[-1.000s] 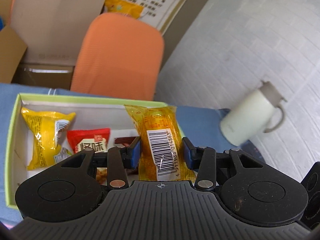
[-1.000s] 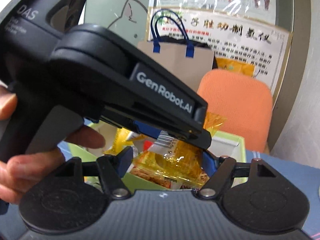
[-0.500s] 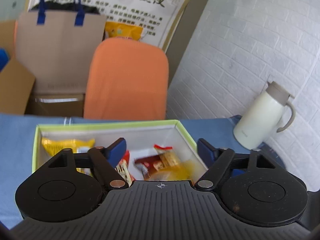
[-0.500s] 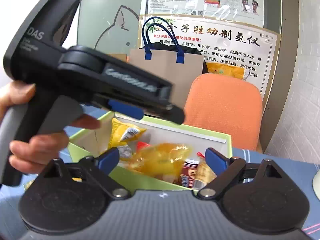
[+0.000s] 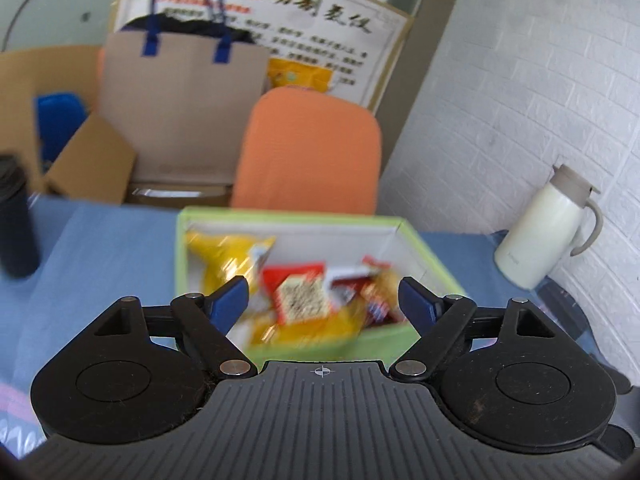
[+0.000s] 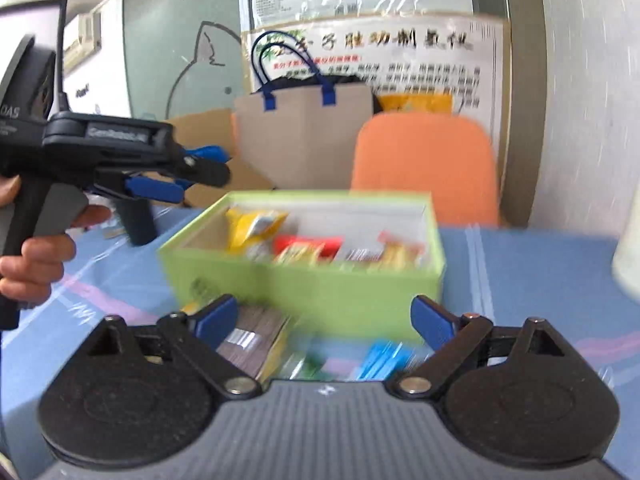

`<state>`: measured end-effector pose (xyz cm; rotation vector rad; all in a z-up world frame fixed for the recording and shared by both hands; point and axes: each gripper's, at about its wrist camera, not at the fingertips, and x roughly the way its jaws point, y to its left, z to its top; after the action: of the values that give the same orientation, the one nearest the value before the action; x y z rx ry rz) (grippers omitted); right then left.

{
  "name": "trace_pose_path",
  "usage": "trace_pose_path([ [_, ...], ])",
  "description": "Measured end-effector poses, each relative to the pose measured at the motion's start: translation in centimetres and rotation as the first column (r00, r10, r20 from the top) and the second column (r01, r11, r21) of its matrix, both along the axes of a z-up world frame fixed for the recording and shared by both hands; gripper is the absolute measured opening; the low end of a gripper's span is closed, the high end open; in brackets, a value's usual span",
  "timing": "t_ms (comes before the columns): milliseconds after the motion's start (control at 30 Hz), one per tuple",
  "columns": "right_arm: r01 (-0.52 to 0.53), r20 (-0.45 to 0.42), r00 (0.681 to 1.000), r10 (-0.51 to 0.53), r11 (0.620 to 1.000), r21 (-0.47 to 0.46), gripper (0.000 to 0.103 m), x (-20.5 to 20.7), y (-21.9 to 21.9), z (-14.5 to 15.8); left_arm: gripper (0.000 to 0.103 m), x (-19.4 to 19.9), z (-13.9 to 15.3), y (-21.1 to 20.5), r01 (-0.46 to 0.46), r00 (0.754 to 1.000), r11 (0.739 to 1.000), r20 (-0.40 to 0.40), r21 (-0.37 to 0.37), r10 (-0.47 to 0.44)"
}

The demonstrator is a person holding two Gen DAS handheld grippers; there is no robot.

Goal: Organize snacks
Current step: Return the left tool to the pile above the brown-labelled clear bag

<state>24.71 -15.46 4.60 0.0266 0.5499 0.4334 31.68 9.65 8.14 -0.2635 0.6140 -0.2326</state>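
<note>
A light green box (image 5: 434,258) (image 6: 304,288) stands on the blue tablecloth and holds several snack packs: a yellow bag (image 5: 224,256) (image 6: 252,226), a red pack (image 5: 298,292) (image 6: 308,246) and others, blurred. My left gripper (image 5: 324,300) is open and empty, held just before the box's near edge; it also shows at the left of the right wrist view (image 6: 176,178). My right gripper (image 6: 324,318) is open and empty, low over loose snack packs (image 6: 256,340) in front of the box, among them a blue one (image 6: 384,360).
An orange chair (image 5: 308,156) (image 6: 426,164) stands behind the table. A white thermos jug (image 5: 548,228) is at the right by the brick wall. A dark bottle (image 5: 14,216) stands at the left. A paper bag (image 5: 180,108) and cardboard boxes are behind.
My left gripper let go of the yellow barcoded pack into the box and opened, then drew back. My right gripper also opened and pulled back from the box, down towards the loose packs.
</note>
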Motion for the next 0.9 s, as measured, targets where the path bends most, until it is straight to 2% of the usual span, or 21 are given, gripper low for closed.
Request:
trace_pose_path([
  [133, -0.061, -0.046, 0.997, 0.062, 0.998, 0.034, 0.092, -3.3, 2.3, -2.0, 0.072, -4.1, -2.5, 2.6, -0.061, 0.998, 0.998, -0.032, 0.007, 0.062],
  [267, -0.144, -0.088, 0.985, 0.148, 0.988, 0.047, 0.092, -5.3, 5.8, -3.5, 0.072, -7.9, -5.7, 5.8, -0.173, 0.981, 0.985, -0.089, 0.004, 0.173],
  [367, -0.170, -0.098, 0.980, 0.171, 0.985, 0.024, 0.093, -5.5, 7.9, -4.0, 0.072, -9.5, -7.2, 8.4, -0.245, 0.961, 0.969, -0.135, -0.020, 0.241],
  [467, -0.169, -0.090, 0.982, 0.168, 0.986, -0.002, 0.093, -4.9, 8.9, -3.8, 0.071, -9.7, -7.6, 10.1, -0.265, 0.954, 0.962, -0.162, -0.070, 0.251],
  [567, -0.136, -0.063, 0.989, 0.134, 0.990, -0.029, 0.093, -4.1, 8.9, -3.3, 0.072, -9.1, -6.7, 9.8, -0.224, 0.968, 0.965, -0.149, -0.137, 0.204],
  [667, -0.070, -0.063, 0.996, 0.070, 0.998, 0.000, 0.093, -2.3, 7.8, -2.9, 0.073, -7.0, -5.9, 7.7, -0.107, 0.987, 0.969, -0.138, -0.221, 0.078],
  [767, -0.040, -0.123, 0.991, 0.046, 0.998, 0.049, 0.093, -0.2, 7.1, -3.4, 0.067, -3.7, -6.4, 5.1, -0.020, 0.982, 0.959, -0.184, -0.284, -0.034],
  [900, -0.054, -0.144, 0.988, 0.055, 0.998, 0.010, 0.092, 1.2, 7.3, -4.1, 0.063, -0.2, -7.6, 2.3, 0.006, 0.965, 0.965, -0.253, -0.263, -0.075],
])
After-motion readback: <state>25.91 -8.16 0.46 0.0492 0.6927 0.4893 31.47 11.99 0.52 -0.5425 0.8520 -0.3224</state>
